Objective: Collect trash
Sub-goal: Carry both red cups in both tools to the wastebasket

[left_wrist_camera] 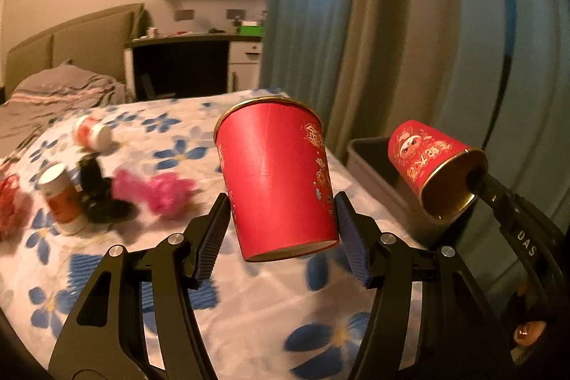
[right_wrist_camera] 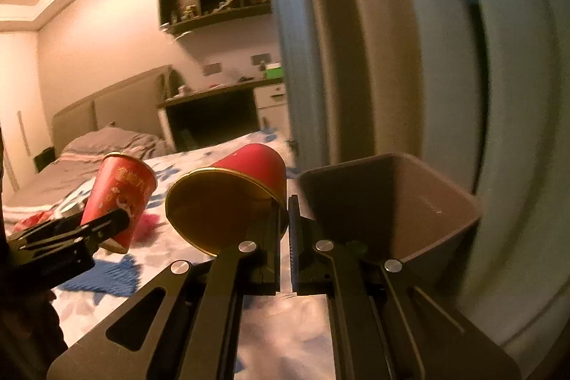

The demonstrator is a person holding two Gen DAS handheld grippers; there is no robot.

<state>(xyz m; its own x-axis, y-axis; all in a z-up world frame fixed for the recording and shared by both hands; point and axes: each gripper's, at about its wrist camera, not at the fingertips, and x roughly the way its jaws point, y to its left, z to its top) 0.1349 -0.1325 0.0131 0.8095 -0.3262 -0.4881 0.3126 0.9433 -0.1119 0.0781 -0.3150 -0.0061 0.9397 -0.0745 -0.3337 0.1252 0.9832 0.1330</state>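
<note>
My left gripper [left_wrist_camera: 281,223] is shut on a red paper cup [left_wrist_camera: 276,177], held upright by its lower sides above the flowered bed. My right gripper [right_wrist_camera: 284,212] is shut on the rim of a second red paper cup [right_wrist_camera: 228,198], which lies tilted on its side with its gold inside facing me. In the left wrist view that second cup [left_wrist_camera: 427,162] hangs over the dark grey bin [left_wrist_camera: 377,173]. In the right wrist view the bin [right_wrist_camera: 427,219] is just right of my fingers, and the left cup [right_wrist_camera: 117,198] is at the left.
On the flowered bedspread [left_wrist_camera: 249,305] lie a white-and-orange bottle [left_wrist_camera: 62,202], a tipped small bottle [left_wrist_camera: 92,130], a black object [left_wrist_camera: 98,191], pink crumpled trash [left_wrist_camera: 160,189] and red trash [left_wrist_camera: 9,202]. Curtains [left_wrist_camera: 392,24] hang close behind the bin. A desk [left_wrist_camera: 192,59] stands beyond the bed.
</note>
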